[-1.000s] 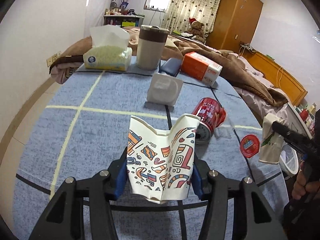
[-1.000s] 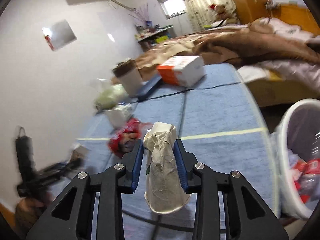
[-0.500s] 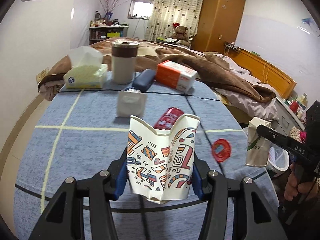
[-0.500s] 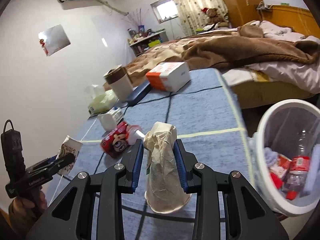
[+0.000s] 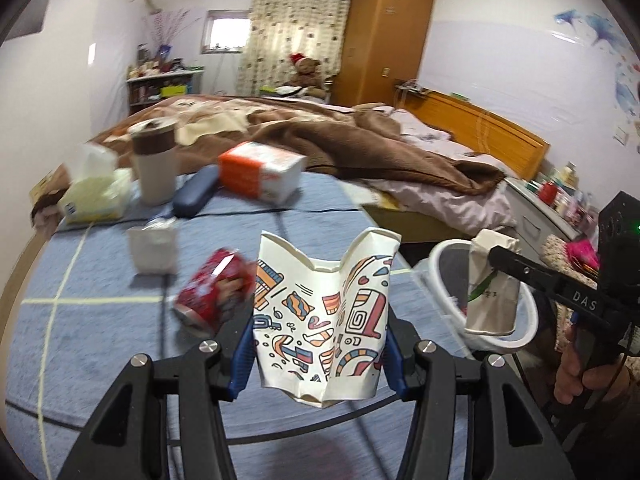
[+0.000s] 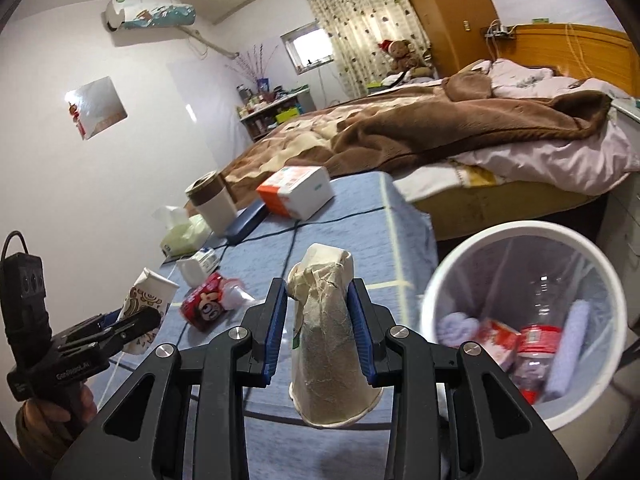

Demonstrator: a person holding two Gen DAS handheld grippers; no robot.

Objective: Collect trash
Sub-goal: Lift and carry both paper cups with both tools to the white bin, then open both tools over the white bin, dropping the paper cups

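left gripper (image 5: 320, 344): clamped on the patterned paper cup (image 5: 324, 316), blue pads on both side walls. Cup wall is folded in, rim creased into a V.
right gripper (image 6: 318, 328): clamped tight on the crushed plain cup (image 6: 324, 344), upside down, open mouth toward the camera, pinched end up between the pads.
cup handling: both look like thin paperboard. Light, soft, already collapsed. No risk from squeezing harder, but a flat cup can slide out sideways, so I'd keep the pads across the mid-body crease, as they are now. Should fall free once the jaws part.
position, right: plain cup sits over the table edge, just beside the white bin (image 6: 440, 292). In the left view it overlaps the bin rim (image 5: 436, 264); can't tell if it's truly over the opening.
position, left: patterned cup is above the blue tablecloth (image 5: 100, 264), short of the bin, which is to its right.
bin contents: plastic bottle with red label (image 6: 532, 344), a red-and-white pack, pale wrappers. Room left.
still on table: red can (image 5: 208, 300) on its side, near the left gripper. Thin metal, rolls; take it across the barrel.
farther back: small white box (image 5: 154, 248), dark blue case (image 5: 194, 196), tissue pack (image 5: 94, 196), lidded tumbler (image 5: 154, 168), orange-and-white box (image 5: 260, 178). Probably not trash.
background: bed with brown blanket (image 5: 360, 148).
step, my read: drop the right cup first, then the left.
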